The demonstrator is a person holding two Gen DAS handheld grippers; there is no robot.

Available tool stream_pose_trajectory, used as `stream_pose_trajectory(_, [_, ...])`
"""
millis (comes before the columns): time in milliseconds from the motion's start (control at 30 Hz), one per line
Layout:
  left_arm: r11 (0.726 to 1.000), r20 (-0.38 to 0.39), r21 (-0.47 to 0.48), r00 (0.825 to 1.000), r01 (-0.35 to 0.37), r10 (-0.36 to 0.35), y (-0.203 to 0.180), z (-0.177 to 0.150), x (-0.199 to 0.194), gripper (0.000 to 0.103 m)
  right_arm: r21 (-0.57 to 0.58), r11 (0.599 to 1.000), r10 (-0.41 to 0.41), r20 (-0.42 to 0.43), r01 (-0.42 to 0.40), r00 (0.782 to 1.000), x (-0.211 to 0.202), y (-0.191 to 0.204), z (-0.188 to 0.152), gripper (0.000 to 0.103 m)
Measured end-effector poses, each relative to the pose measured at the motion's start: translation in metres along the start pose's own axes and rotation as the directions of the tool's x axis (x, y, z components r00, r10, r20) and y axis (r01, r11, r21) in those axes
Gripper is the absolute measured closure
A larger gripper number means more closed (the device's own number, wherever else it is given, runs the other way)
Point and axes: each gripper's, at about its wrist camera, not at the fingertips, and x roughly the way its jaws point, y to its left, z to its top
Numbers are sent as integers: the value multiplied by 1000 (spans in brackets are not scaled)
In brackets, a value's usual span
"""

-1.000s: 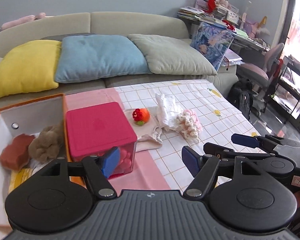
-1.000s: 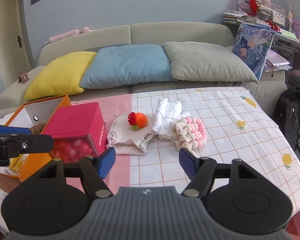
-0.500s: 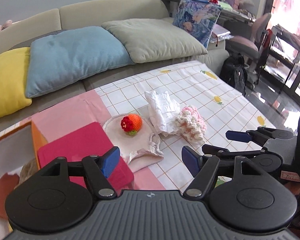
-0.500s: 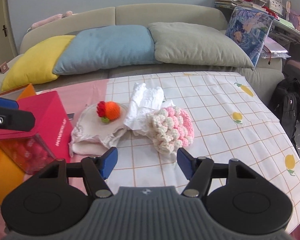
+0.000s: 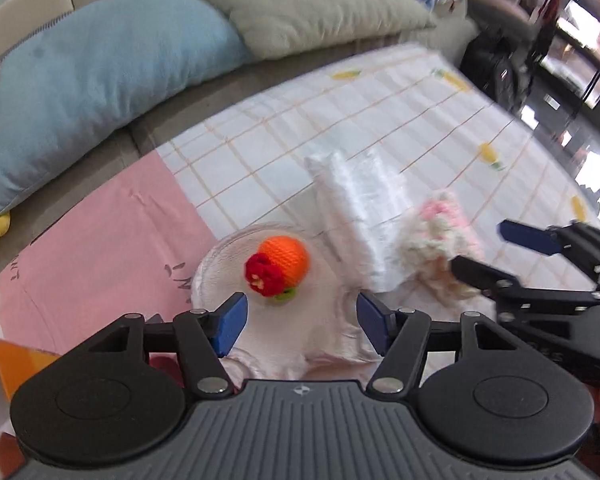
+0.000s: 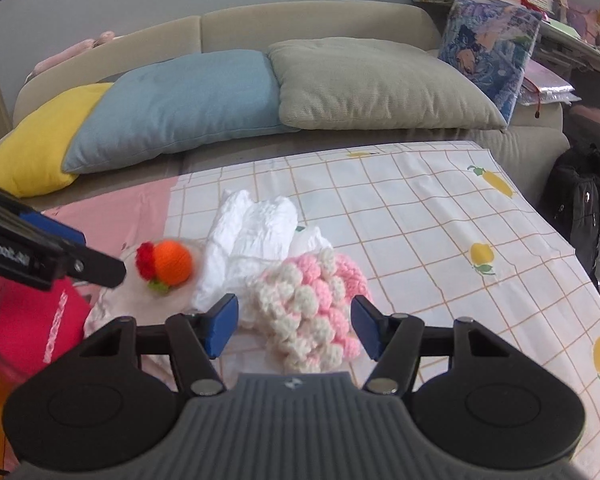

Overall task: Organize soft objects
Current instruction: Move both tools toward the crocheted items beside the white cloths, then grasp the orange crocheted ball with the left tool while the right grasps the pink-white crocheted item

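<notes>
An orange crocheted ball with a red flower lies on a pale cloth hat; both also show in the right wrist view, the ball on the hat. My left gripper is open, just short of the ball. A white folded cloth lies beside it. A pink-and-cream crocheted piece sits between the fingertips of my open right gripper.
A red-lidded box and an orange box stand at the left. The table has a checked cloth and a pink cloth. A sofa with yellow, blue and grey cushions lies behind. A black backpack stands at the right.
Both grippers have moved forward and down towards the soft things. The ball is now close before the left gripper, and the crocheted piece lies between the right fingertips.
</notes>
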Motion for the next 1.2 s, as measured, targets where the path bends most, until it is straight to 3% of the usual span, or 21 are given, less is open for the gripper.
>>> stream_pose_trajectory(100, [1000,-41,-1,999,-6,6,7,12,21,29,36,999,12,-42,-11,999,15,-7,-1,35])
stream_pose_trajectory(333, [1000,-111,12,994,-20,21,10,27,53,29,61,997,47,-93,-41,995,34,-12,-12,35])
stream_pose_trajectory(433, [999,-119,21,992,-27,29,6,29,59,29,39,998,43,-87,-40,995,37,-10,-12,43])
stream_pose_trajectory(667, [997,-163,34,984,-63,68,0,28,69,51,-39,999,8,-92,-12,996,39,-4,-22,58])
stream_pose_trajectory(800, [997,-120,45,990,-68,73,-5,24,57,52,-27,1000,9,-90,-11,996,34,-9,-18,79])
stream_pose_trajectory(1200, [1000,85,-12,996,-4,5,-31,-9,-40,52,-47,998,-41,-11,41,999,-28,-3,-15,83])
